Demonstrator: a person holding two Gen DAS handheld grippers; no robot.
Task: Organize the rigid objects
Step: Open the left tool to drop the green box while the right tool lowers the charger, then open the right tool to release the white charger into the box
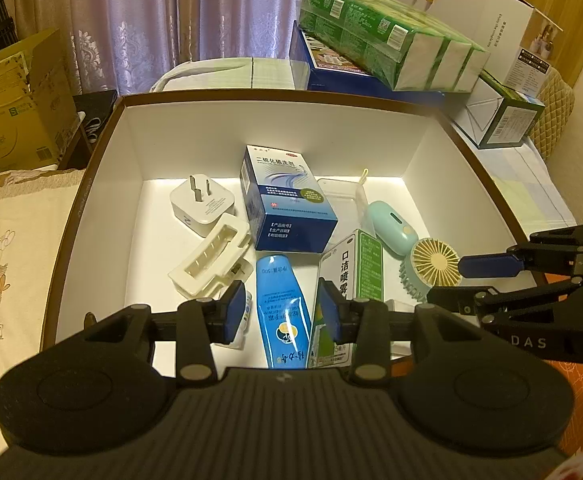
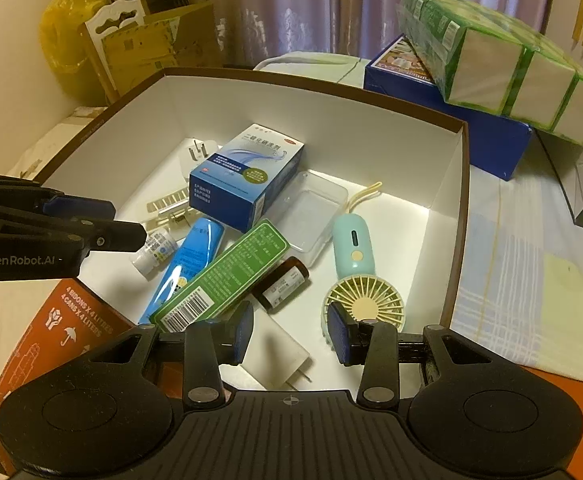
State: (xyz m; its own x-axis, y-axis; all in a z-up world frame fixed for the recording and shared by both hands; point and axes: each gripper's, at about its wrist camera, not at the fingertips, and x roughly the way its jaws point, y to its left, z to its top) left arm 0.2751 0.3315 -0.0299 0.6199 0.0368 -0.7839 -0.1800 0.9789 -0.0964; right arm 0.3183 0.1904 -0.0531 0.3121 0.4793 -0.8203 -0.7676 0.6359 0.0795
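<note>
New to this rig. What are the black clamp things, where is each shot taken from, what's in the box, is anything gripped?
No robot arm here: a person holds a two-finger gripper in each hand, each with a fisheye camera looking along its fingers. One picture is from the left gripper, the other from the right gripper; each also shows in the other's view at the side.

Both hang over an open white box with a brown rim. Inside lie a blue medicine carton, a white plug adapter, a cream hair clip, a blue tube, a green-and-white carton, a small dark bottle, a mint handheld fan, a clear plastic case and a small white bottle.

Nothing is gripped: both grippers' jaws stand apart with no item pressed between the pads.
</note>
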